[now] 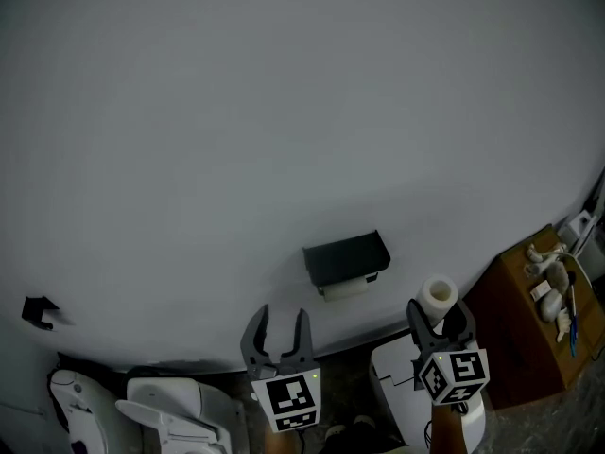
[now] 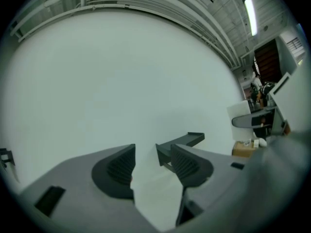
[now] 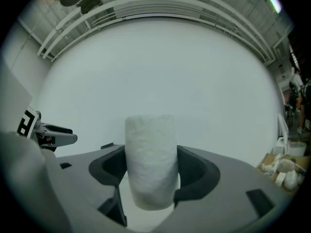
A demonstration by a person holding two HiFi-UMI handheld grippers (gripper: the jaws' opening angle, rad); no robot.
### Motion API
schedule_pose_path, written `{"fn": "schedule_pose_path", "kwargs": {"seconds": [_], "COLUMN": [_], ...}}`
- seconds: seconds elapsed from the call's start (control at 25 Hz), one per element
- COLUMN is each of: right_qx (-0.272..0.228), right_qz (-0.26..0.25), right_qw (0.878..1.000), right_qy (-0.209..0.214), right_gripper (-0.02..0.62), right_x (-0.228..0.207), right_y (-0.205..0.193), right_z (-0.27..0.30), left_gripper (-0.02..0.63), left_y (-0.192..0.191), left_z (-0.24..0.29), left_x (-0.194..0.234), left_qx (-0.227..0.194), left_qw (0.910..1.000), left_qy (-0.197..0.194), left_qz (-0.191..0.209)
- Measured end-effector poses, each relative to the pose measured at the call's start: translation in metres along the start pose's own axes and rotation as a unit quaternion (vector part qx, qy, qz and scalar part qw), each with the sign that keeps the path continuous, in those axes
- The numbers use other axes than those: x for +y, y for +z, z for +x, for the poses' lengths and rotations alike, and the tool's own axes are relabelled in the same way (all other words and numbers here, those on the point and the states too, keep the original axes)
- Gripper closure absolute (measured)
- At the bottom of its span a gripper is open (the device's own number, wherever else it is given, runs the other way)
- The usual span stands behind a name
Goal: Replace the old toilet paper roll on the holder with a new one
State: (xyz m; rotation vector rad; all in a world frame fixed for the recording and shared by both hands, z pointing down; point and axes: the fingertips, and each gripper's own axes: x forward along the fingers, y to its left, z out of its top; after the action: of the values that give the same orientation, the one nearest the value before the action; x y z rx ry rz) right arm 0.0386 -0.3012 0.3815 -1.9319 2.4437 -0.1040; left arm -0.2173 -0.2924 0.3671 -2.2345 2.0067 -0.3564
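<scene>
So, right gripper: pinching new roll, upright between jaws.
Left gripper: spread, empty.
Holder: ahead of left gripper, slightly right; old roll under it.
Risk: soft new roll may squash or slip if squeezed unevenly.
Views: only head view shows old roll; in left gripper view its own jaw covers it.

A white toilet stands left of your left tool, a black hook farther left on the wall. A brown box with small pale items sits right of your right tool.
</scene>
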Motion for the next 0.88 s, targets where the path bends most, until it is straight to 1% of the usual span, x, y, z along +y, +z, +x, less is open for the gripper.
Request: {"fn": "schedule_pose_path", "kwargs": {"seconds": [0.12, 0.24, 0.32, 0.4, 0.48, 0.56, 0.6, 0.68, 0.76, 0.8, 0.84, 0.88], "right_qx": [0.004, 0.006, 0.01, 0.012, 0.013, 0.015, 0.017, 0.017, 0.016, 0.016, 0.015, 0.016], "right_qz": [0.002, 0.002, 0.003, 0.006, 0.007, 0.007, 0.007, 0.006, 0.006, 0.006, 0.006, 0.007], "right_qw": [1.0, 1.0, 1.0, 1.0, 1.0, 1.0, 1.0, 0.999, 0.999, 0.999, 0.999, 0.999], "right_qy": [-0.004, -0.011, -0.016, -0.019, -0.021, -0.024, -0.025, -0.028, -0.032, -0.034, -0.036, -0.038], "right_gripper": [0.285, 0.285, 0.285, 0.285, 0.285, 0.285, 0.285, 0.285, 0.285, 0.285, 0.285, 0.285], "right_x": [-0.004, -0.009, -0.013, -0.016, -0.019, -0.022, -0.023, -0.025, -0.029, -0.031, -0.033, -0.035], "right_y": [-0.003, -0.005, -0.007, -0.009, -0.01, -0.012, -0.012, -0.013, -0.013, -0.012, -0.012, -0.013], "right_z": [0.002, 0.001, 0.0, -0.002, -0.005, -0.007, -0.008, -0.009, -0.01, -0.011, -0.012, -0.013], "left_gripper": [0.385, 0.385, 0.385, 0.385, 0.385, 0.385, 0.387, 0.385, 0.387, 0.387, 0.386, 0.385], "left_y": [-0.007, -0.019, -0.025, -0.032, -0.038, -0.047, -0.051, -0.06, -0.069, -0.074, -0.08, -0.087], "left_z": [0.005, 0.012, 0.017, 0.022, 0.028, 0.035, 0.038, 0.046, 0.055, 0.059, 0.063, 0.067], "left_x": [-0.005, -0.015, -0.025, -0.036, -0.05, -0.063, -0.068, -0.076, -0.082, -0.086, -0.091, -0.095], "left_qx": [0.013, 0.032, 0.049, 0.064, 0.073, 0.084, 0.092, 0.108, 0.117, 0.119, 0.122, 0.125], "left_qw": [0.9991, 0.9959, 0.9898, 0.9778, 0.9613, 0.9391, 0.9255, 0.8941, 0.8637, 0.853, 0.8467, 0.8434], "left_qy": [-0.004, -0.014, -0.021, -0.027, -0.033, -0.031, -0.028, -0.02, -0.012, -0.011, -0.014, -0.021], "left_qz": [0.04, 0.083, 0.132, 0.198, 0.264, 0.332, 0.366, 0.434, 0.49, 0.508, 0.518, 0.522]}}
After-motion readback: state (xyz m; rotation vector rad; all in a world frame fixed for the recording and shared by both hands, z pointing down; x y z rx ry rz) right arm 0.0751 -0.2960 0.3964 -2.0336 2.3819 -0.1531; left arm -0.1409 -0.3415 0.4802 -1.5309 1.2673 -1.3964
